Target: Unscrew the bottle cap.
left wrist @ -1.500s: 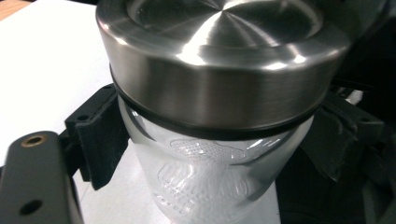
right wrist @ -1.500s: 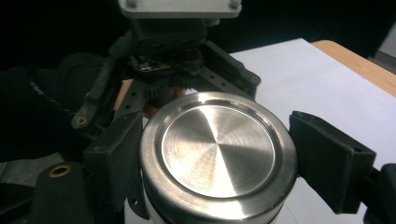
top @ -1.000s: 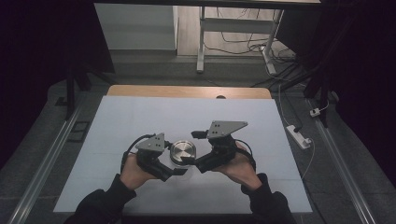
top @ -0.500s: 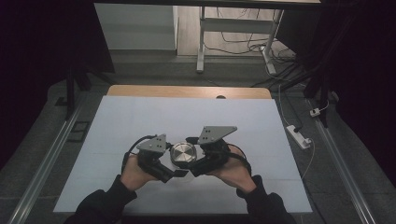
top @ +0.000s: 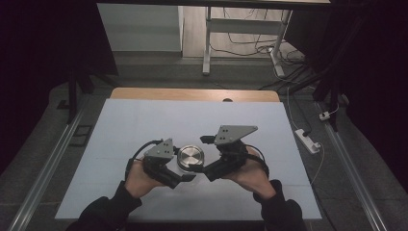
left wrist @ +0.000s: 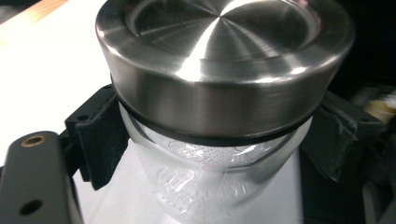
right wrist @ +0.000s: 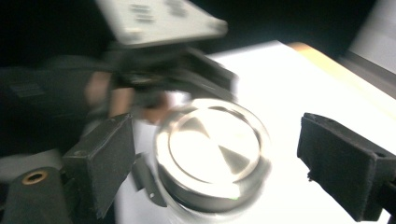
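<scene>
**Left tool clamps the jar while the right tool's jaws spread around the lid**

At the left, the person's left hand point(top: 139, 179) holds the left tool point(top: 185, 178) near the front edge of the white-topped bench point(top: 144, 120), with its grey three-cornered plate up and a black cable looping behind it. Its two black jaws are pressed against the clear glass jar point(left wrist: 205, 186) just under the lid, one pad on either side of the glass, so the jar is pinched between them.

The jar stands upright on the bench, between the two tools, a little left of the middle of the front edge and well apart from the wooden strip at the far edge. On top of it sits a round brushed-steel lid point(top: 190, 157) with a dark seal ring beneath its rim.

At the right, the right hand point(top: 250, 171) carries the right tool point(right wrist: 219, 163). Its jaws have just been opening: in the right gripper view they stand apart, one on each side of the lid, neither pad touching the metal. That view is blurred.
</scene>
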### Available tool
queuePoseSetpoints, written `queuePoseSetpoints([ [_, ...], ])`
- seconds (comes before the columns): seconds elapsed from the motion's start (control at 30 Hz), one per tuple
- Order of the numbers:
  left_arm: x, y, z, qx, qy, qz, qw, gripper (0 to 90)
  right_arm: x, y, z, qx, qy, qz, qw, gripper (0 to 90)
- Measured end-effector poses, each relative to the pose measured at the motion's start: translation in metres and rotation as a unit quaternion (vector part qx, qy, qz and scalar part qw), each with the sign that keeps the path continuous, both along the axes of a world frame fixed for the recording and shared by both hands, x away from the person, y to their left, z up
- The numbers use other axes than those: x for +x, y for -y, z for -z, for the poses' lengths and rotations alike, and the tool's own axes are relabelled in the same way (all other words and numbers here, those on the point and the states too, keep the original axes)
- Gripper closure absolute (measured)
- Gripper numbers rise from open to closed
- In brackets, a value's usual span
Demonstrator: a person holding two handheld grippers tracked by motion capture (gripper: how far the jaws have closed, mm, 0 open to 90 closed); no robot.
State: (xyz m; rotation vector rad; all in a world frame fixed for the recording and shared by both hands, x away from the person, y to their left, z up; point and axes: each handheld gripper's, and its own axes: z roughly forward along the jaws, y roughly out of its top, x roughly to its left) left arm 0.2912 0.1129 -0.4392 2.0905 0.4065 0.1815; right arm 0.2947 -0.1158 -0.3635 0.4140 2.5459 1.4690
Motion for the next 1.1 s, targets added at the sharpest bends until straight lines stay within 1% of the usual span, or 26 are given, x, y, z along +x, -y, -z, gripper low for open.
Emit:
queuePoseSetpoints([
  [0.03, 0.001, 0.0, 0.001, 0.001, -0.005, -0.006, 1.0, 16.1, -0.001, -0.004, 0.002, -0.013, 0.001, 0.029, 0.9995, 11.5],
  [0.07, 0.002, 0.0, 0.002, 0.0, -0.008, -0.007, 0.9999, 16.1, -0.002, -0.008, 0.004, -0.02, -0.003, 0.046, 0.9987, 11.5],
  [0.13, 0.002, 0.0, 0.002, -0.004, -0.01, 0.002, 0.9999, 16.2, -0.003, -0.015, 0.01, -0.027, -0.022, 0.06, 0.9976, 12.1],
  [0.17, 0.001, 0.0, 0.001, -0.008, -0.011, 0.01, 0.9999, 16.1, -0.004, -0.018, 0.013, -0.034, -0.022, 0.065, 0.9971, 13.1],
  [0.2, 0.001, -0.001, 0.0, -0.012, -0.009, 0.019, 0.9997, 16.2, -0.004, -0.02, 0.015, -0.04, -0.013, 0.062, 0.9972, 14.7],
  [0.23, 0.0, -0.001, -0.002, -0.014, -0.01, 0.024, 0.9996, 16.1, -0.004, -0.022, 0.017, -0.041, -0.016, 0.055, 0.9975, 15.4],
  [0.27, 0.0, -0.002, -0.003, -0.017, -0.01, 0.032, 0.9993, 16.1, -0.004, -0.022, 0.017, -0.039, -0.024, 0.043, 0.998, 18.2],
  [0.3, -0.001, -0.003, -0.003, -0.018, -0.008, 0.044, 0.9989, 16.1, -0.005, -0.022, 0.017, -0.039, -0.017, 0.025, 0.9988, 18.3],
  [0.33, -0.001, -0.004, -0.003, -0.02, -0.006, 0.058, 0.9981, 16.1, -0.006, -0.022, 0.017, -0.043, 0.004, 0.0, 0.9991, 18.4],
  [0.37, -0.002, -0.005, -0.003, -0.024, -0.006, 0.076, 0.9968, 16.1, -0.008, -0.02, 0.016, -0.046, 0.018, -0.025, 0.9985, 18.6],
  [0.43, -0.002, -0.007, -0.004, -0.039, -0.007, 0.116, 0.9925, 16.1, -0.007, -0.015, 0.014, -0.034, 0.019, -0.079, 0.9961, 19.0],
  [0.47, -0.002, -0.008, -0.004, -0.048, -0.011, 0.14, 0.989, 16.1, -0.006, -0.012, 0.014, -0.022, 0.019, -0.107, 0.9938, 19.0],
  [0.5, -0.003, -0.009, -0.005, -0.056, -0.009, 0.16, 0.9855, 16.1, -0.004, -0.008, 0.014, -0.009, 0.018, -0.14, 0.9899, 19.3],
  [0.53, -0.004, -0.009, -0.005, -0.062, -0.008, 0.173, 0.9829, 16.1, -0.001, -0.003, 0.013, 0.004, 0.013, -0.172, 0.985, 19.8],
  [0.57, -0.005, -0.009, -0.007, -0.069, -0.012, 0.174, 0.9822, 16.1, 0.002, 0.002, 0.013, 0.017, 0.006, -0.194, 0.9809, 20.3],
  [0.6, -0.005, -0.009, -0.008, -0.071, -0.011, 0.171, 0.9827, 16.1, 0.005, 0.006, 0.011, 0.032, 0.003, -0.195, 0.9803, 15.9],
  [0.63, -0.005, -0.009, -0.009, -0.07, -0.008, 0.16, 0.9846, 16.1, 0.006, 0.01, 0.01, 0.046, 0.004, -0.181, 0.9824, 13.8],
  [0.67, -0.005, -0.009, -0.01, -0.066, -0.007, 0.143, 0.9875, 16.1, 0.008, 0.012, 0.007, 0.056, 0.0, -0.164, 0.9849, 12.7],
  [0.73, -0.003, -0.009, -0.009, -0.053, -0.007, 0.097, 0.9938, 16.1, 0.01, 0.015, 0.002, 0.065, -0.01, -0.118, 0.9908, 12.1],
  [0.77, -0.002, -0.009, -0.009, -0.045, -0.007, 0.074, 0.9962, 16.1, 0.009, 0.014, 0.001, 0.06, -0.012, -0.094, 0.9936, 11.9],
  [0.8, -0.001, -0.009, -0.007, -0.038, -0.006, 0.057, 0.9976, 16.1, 0.007, 0.012, 0.0, 0.049, -0.007, -0.07, 0.9963, 12.0],
  [0.87, 0.0, -0.008, -0.005, -0.023, -0.005, 0.019, 0.9995, 16.2, 0.001, 0.003, 0.002, 0.008, 0.004, -0.018, 0.9998, 11.9],
  [0.93, 0.001, -0.005, -0.003, -0.011, -0.006, -0.009, 0.9999, 16.1, -0.004, -0.007, 0.006, -0.026, 0.005, 0.034, 0.999, 11.9],
  [0.97, 0.001, -0.004, -0.001, -0.006, -0.005, -0.021, 0.9998, 16.1, -0.006, -0.012, 0.008, -0.03, 0.002, 0.049, 0.9984, 12.0],
  [1.03, 0.001, -0.002, -0.001, -0.002, -0.007, -0.029, 0.9995, 16.1, -0.009, -0.02, 0.013, -0.027, -0.017, 0.069, 0.9971, 12.5],
  [1.1, 0.0, -0.001, -0.001, 0.001, -0.006, -0.028, 0.9996, 16.2, -0.011, -0.025, 0.016, -0.029, -0.017, 0.086, 0.9957, 14.1],
])
